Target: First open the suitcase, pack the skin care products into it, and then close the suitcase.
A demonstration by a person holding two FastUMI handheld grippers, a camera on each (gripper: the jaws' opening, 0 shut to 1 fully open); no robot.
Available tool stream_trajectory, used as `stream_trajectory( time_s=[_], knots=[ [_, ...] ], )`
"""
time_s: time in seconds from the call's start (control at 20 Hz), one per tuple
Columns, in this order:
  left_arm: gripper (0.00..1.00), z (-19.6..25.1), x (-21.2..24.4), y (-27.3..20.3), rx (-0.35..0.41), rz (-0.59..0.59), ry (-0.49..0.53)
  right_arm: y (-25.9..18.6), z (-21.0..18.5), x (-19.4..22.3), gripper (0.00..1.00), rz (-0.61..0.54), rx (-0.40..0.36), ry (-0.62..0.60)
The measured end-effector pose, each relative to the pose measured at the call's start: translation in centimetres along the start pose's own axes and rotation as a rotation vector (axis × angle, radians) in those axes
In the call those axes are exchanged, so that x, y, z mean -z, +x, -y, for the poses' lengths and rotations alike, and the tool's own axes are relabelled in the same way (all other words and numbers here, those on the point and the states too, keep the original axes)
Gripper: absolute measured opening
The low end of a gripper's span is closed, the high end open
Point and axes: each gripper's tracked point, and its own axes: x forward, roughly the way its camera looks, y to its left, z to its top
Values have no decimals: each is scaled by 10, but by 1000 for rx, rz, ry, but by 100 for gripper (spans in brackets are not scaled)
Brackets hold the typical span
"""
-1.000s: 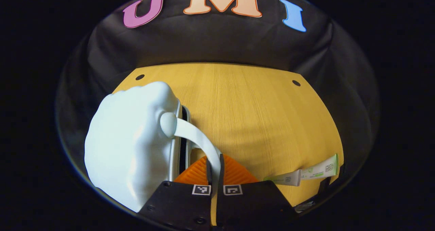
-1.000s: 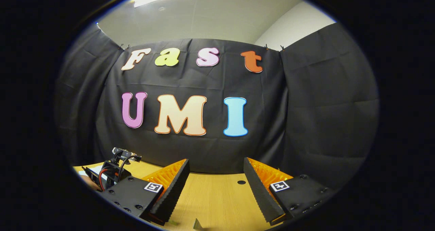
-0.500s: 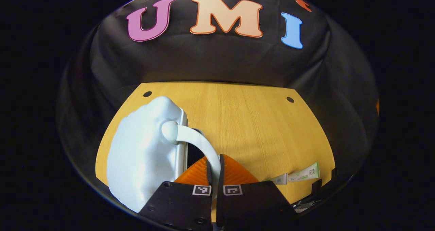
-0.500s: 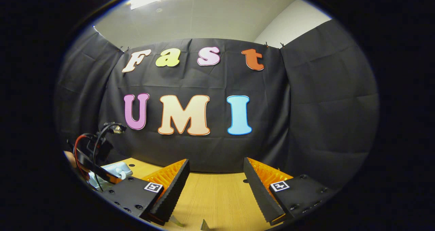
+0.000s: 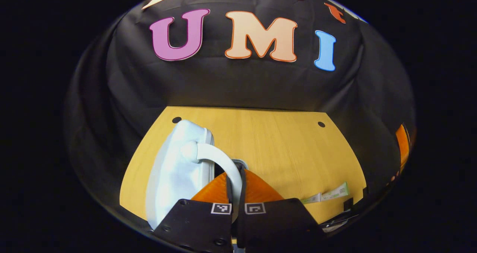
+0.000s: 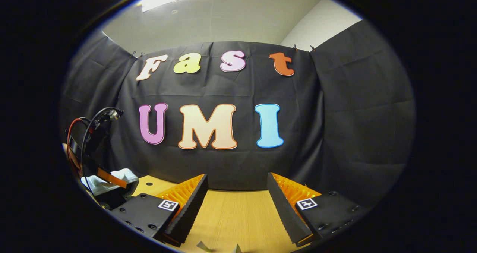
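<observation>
left claw (image 5: 236, 178): clenched, both fingers pressed on the curved white handle (image 5: 220, 160) of the suitcase, low in the left gripper view.
suitcase (image 5: 173, 174): pale white hard shell, standing on the left part of the desk and tilted, with a dark gap showing along its seam just beside the handle.
skin care tube (image 5: 328, 194): white with a green stripe, lying flat near the right front edge of the desk, well apart from the suitcase.
desk (image 5: 275, 148): light wood, with a small dark hole near each far corner.
right claw (image 6: 236, 208): released, fingers spread wide with bare desk between them, grasping nothing, held above the desk and facing the black cloth wall.
far left of the right gripper view: the left claw's body with red and black cables, above part of the white suitcase (image 6: 111, 178).
</observation>
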Motion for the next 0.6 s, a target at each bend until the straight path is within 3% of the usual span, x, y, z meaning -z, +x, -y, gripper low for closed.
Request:
stream_trajectory(
  time_s=[0.6],
  knots=[
    [0,-122,-36,-23,-29,132,-53,7,-62,5,98,14,39,22]
  ],
)
